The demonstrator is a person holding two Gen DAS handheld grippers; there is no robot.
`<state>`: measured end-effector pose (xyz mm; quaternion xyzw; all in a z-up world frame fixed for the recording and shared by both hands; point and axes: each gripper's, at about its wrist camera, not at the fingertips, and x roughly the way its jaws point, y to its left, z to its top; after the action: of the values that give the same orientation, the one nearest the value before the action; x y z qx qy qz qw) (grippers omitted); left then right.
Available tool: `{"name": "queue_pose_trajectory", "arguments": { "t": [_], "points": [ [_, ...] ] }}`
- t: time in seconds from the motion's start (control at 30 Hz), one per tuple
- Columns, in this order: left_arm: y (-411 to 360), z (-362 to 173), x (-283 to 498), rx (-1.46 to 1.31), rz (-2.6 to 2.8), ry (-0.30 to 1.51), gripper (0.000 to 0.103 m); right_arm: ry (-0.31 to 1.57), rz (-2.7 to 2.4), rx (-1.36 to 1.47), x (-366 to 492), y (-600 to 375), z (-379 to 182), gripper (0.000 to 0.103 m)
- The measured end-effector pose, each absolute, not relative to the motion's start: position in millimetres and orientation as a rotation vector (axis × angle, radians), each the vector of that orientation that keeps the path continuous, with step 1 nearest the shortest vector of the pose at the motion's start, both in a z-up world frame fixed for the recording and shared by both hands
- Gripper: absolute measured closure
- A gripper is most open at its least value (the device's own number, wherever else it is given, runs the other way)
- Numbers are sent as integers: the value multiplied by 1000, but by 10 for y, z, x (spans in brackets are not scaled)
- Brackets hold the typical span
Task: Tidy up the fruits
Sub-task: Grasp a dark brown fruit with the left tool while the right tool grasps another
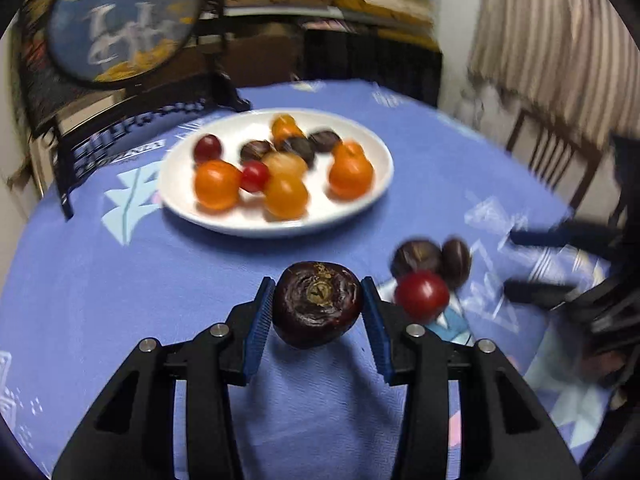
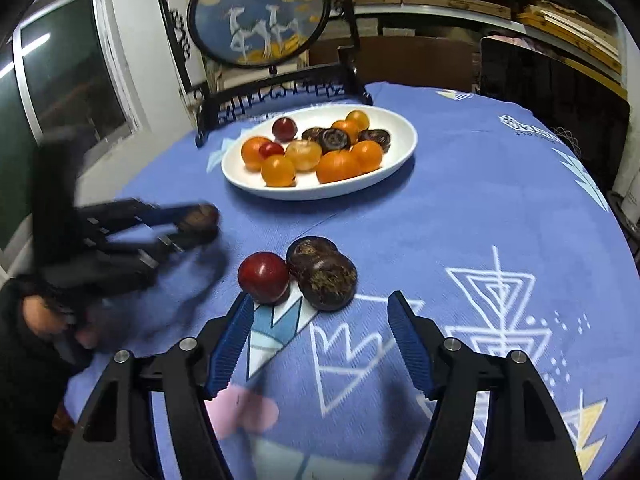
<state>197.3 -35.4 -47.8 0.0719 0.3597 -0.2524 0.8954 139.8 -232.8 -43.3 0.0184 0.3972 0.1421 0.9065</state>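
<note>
My left gripper (image 1: 318, 304) is shut on a dark brown water chestnut (image 1: 317, 309) and holds it above the blue tablecloth, short of the white oval plate (image 1: 376, 192). The plate holds several orange, red and dark fruits. A red fruit (image 1: 422, 295) and two dark chestnuts (image 1: 416, 257) lie on the cloth to its right. My right gripper (image 2: 320, 312) is open and empty, just behind the red fruit (image 2: 264, 277) and the two chestnuts (image 2: 326, 280). The left gripper (image 2: 192, 226) shows blurred at the left of the right wrist view. The plate (image 2: 400, 156) lies beyond.
A round painted screen on a dark carved stand (image 2: 260, 12) stands behind the plate at the table's far edge. A wooden chair (image 1: 552, 156) stands at the table's right side. Shelves line the back wall.
</note>
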Motion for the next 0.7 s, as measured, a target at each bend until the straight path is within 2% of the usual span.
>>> {"name": "queue_pose_trajectory", "arguments": {
  "t": [0.13, 0.2, 0.23, 0.27, 0.4, 0.7],
  "points": [
    [-284, -440, 1960, 114, -523, 734, 60, 845, 263, 15, 1586, -2252, -521, 37],
    [-310, -436, 1946, 124, -529, 731, 60, 870, 282, 52, 1688, -2276, -583, 48],
    [-319, -433, 1935, 127, -532, 729, 60, 897, 289, 81, 1744, -2304, -641, 58],
    [-317, -434, 1922, 127, -534, 729, 60, 926, 304, 114, 1787, -2333, -699, 61],
    [-284, -437, 1914, 116, -533, 728, 60, 918, 313, 174, 1755, -2422, -730, 62],
    [-284, -184, 1923, 112, -535, 679, 60, 819, 353, 133, 1576, -2477, -246, 62]
  ]
}}
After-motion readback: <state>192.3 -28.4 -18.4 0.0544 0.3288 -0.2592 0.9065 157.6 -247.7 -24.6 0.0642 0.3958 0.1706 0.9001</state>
